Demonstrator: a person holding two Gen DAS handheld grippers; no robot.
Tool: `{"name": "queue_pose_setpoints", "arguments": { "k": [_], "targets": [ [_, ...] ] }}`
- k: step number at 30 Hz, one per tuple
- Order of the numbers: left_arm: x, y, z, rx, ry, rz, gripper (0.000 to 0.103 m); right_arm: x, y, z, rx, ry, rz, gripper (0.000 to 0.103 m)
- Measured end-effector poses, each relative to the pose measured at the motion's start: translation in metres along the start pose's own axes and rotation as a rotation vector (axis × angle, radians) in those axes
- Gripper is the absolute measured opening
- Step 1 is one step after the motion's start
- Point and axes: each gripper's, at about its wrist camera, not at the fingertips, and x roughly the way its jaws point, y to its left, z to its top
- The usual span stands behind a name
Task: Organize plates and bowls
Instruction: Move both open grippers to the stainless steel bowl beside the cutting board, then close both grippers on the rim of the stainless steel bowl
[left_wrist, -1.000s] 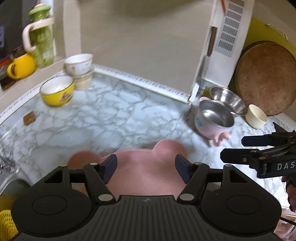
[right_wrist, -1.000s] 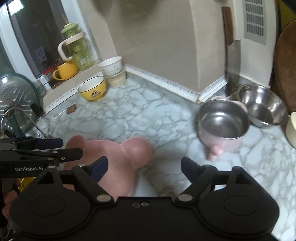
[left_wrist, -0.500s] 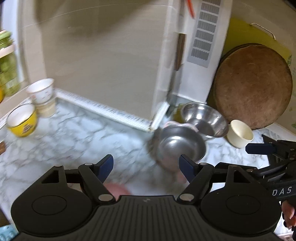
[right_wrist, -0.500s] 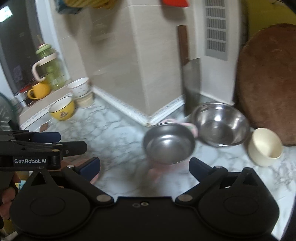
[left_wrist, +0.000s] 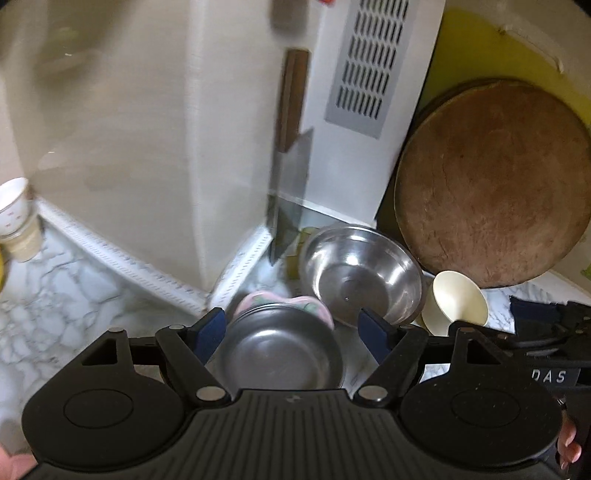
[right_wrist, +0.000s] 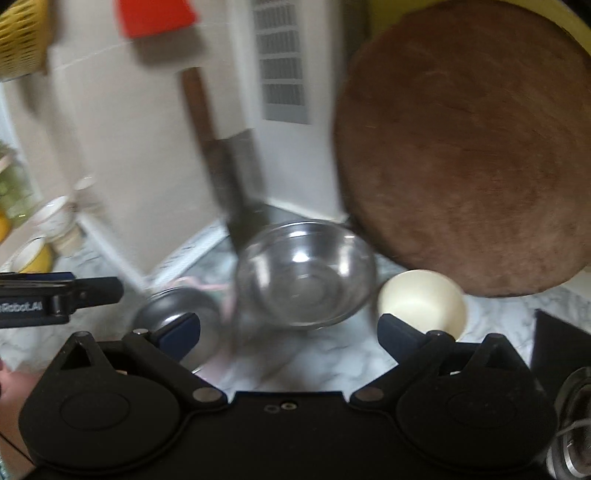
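A pink bowl with a steel liner (left_wrist: 280, 350) sits on the marble counter just beyond my left gripper (left_wrist: 291, 330). That gripper is open, its blue pads on either side of the bowl's near rim and not pressing it. Behind the pink bowl stands a plain steel bowl (left_wrist: 362, 277), with a cream cup (left_wrist: 456, 301) to its right. My right gripper (right_wrist: 290, 330) is open wide and empty, facing the steel bowl (right_wrist: 303, 273) and the cream cup (right_wrist: 421, 299). The pink bowl (right_wrist: 177, 306) lies to its left, blurred, with the left gripper (right_wrist: 74, 291) beside it.
A round wooden board (left_wrist: 491, 181) leans on the wall behind the bowls. A cleaver (right_wrist: 240, 192) hangs at the wall corner. Far left along the wall stand a white floral bowl (left_wrist: 13, 201) on a cup and a yellow bowl (right_wrist: 33, 256). A dark object (right_wrist: 557, 343) sits right.
Both views have swung right, away from the pink bear-shaped plate and toward the corner with the steel bowls. Both grippers' jaws stand wider than a second ago.
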Motion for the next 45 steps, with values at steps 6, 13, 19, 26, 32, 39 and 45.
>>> {"name": "queue_pose_setpoints", "arguments": {
  "k": [6,13,19,26,32,39,45],
  "targets": [
    [0.055,-0.023,0.026,0.043,0.075,0.038,0.078,0.036,-0.032,0.024,0.018,0.033,-0.059,0.103],
    [0.105,-0.031,0.047,0.052,0.121,0.073,0.078,0.087,-0.056,0.048,0.028,0.095,-0.1,0.103],
    [0.139,-0.036,0.061,0.062,0.155,0.075,0.078,0.123,-0.07,0.057,0.051,0.129,-0.109,0.102],
    [0.176,-0.037,0.064,0.065,0.212,0.075,0.078,0.154,-0.077,0.06,0.069,0.173,-0.095,0.093],
    [0.193,-0.038,0.061,0.063,0.223,0.064,0.078,0.171,-0.083,0.06,0.074,0.2,-0.086,0.074],
    [0.203,-0.028,0.061,-0.003,0.263,0.041,0.059,0.179,-0.09,0.058,0.116,0.231,-0.051,0.05],
    [0.204,-0.023,0.059,-0.031,0.28,0.04,0.034,0.181,-0.092,0.054,0.134,0.241,-0.032,0.03]
  ]
}}
